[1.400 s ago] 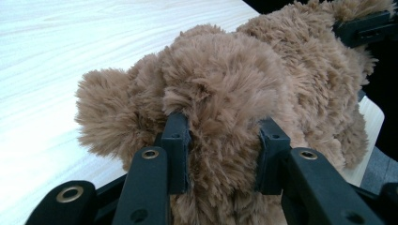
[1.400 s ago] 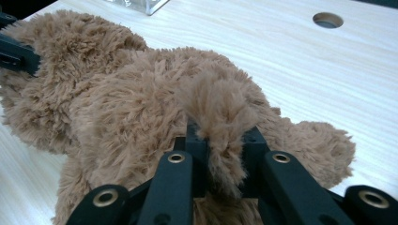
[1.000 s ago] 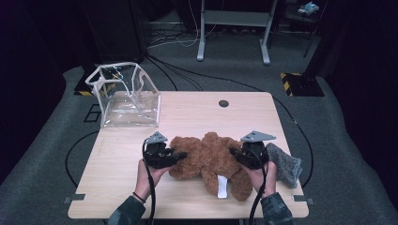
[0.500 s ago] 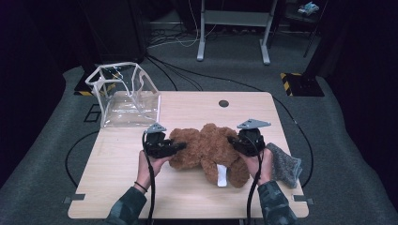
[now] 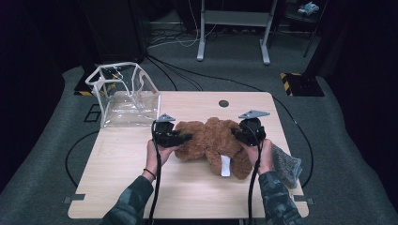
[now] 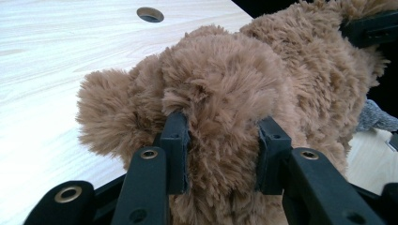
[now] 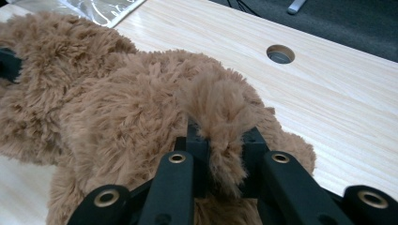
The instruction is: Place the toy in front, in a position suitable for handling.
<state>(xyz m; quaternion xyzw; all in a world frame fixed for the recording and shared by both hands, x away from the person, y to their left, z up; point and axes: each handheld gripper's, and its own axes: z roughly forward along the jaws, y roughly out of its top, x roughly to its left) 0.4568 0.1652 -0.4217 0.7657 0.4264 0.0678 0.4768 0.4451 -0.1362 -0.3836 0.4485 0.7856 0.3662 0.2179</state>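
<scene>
A brown plush bear [image 5: 213, 143] is lying on the wooden table [image 5: 122, 159], between the round cable hole [image 5: 224, 103] and the person's edge. The left gripper [image 5: 180, 138] is clamping a thick fold of fur at the bear's left end, its fingers [image 6: 176, 150] sinking into the pile. The right gripper [image 5: 239, 135] is pinching a narrow tuft at the bear's right end. A white tag [image 5: 225, 165] is hanging from the bear's near side. A clear plastic bag [image 5: 124, 96] is standing beyond the bear's left end, and a grey cloth [image 5: 286, 164] is lying just past its right end.
</scene>
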